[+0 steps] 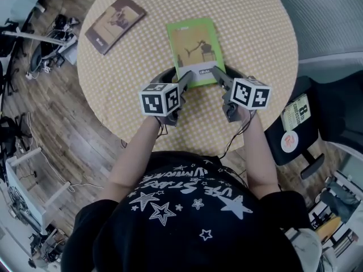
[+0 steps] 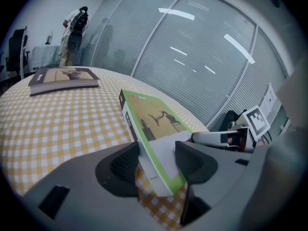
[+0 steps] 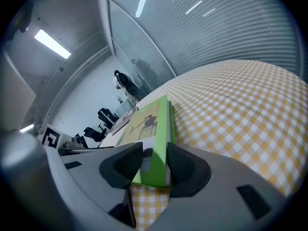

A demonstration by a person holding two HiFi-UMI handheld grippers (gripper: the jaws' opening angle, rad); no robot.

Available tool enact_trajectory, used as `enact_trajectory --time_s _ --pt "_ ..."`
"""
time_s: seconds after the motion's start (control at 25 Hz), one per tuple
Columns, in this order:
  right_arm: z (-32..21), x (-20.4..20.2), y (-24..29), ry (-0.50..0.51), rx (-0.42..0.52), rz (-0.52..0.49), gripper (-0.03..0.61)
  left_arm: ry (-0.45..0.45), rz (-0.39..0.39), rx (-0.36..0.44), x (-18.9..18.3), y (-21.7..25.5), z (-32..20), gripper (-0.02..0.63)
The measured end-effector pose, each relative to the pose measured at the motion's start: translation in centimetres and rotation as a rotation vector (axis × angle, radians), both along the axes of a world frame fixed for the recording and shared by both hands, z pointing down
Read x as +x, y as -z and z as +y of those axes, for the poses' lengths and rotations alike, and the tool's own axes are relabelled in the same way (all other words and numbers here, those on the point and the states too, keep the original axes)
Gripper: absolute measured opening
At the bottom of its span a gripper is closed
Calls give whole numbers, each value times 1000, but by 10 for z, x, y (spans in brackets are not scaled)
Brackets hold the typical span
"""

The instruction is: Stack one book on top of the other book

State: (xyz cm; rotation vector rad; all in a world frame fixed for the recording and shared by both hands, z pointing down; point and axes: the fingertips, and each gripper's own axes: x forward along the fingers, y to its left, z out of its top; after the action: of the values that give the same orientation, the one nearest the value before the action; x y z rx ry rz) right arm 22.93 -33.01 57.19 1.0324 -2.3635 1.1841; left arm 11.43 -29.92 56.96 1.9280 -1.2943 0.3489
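Observation:
A green book [image 1: 195, 49] lies in the middle of the round checked table [image 1: 261, 50]. My left gripper [image 1: 186, 79] is at its near left corner and my right gripper [image 1: 217, 75] at its near right corner. In the left gripper view the green book [image 2: 154, 119] fills the gap of the left gripper [image 2: 158, 163], one pad under it and one on its cover. The right gripper view has the green book [image 3: 150, 124] on edge in the right gripper [image 3: 154, 165], with both pads against it. A brown book [image 1: 115, 23] lies flat at the table's far left, apart from both grippers.
An office chair [image 1: 300, 135] stands right of the table. Cables and gear [image 1: 51, 44] lie on the wood floor at left. A glass wall with blinds [image 2: 202, 47] runs behind the table. A person [image 2: 74, 28] stands far off beyond the brown book [image 2: 62, 76].

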Motion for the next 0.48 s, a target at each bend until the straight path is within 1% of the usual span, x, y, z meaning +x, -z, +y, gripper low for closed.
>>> enact_trajectory --time_s 0.2,0.36,0.48 --pt "8 -8 25 -13 57 -28 164 -19 -21 77 -8 29 4 241" --pt "19 -13 42 -58 89 -28 164 -46 -8 118 -14 44 11 239" --pt "28 -21 50 -100 102 -24 164 -70 22 133 -23 52 16 239"
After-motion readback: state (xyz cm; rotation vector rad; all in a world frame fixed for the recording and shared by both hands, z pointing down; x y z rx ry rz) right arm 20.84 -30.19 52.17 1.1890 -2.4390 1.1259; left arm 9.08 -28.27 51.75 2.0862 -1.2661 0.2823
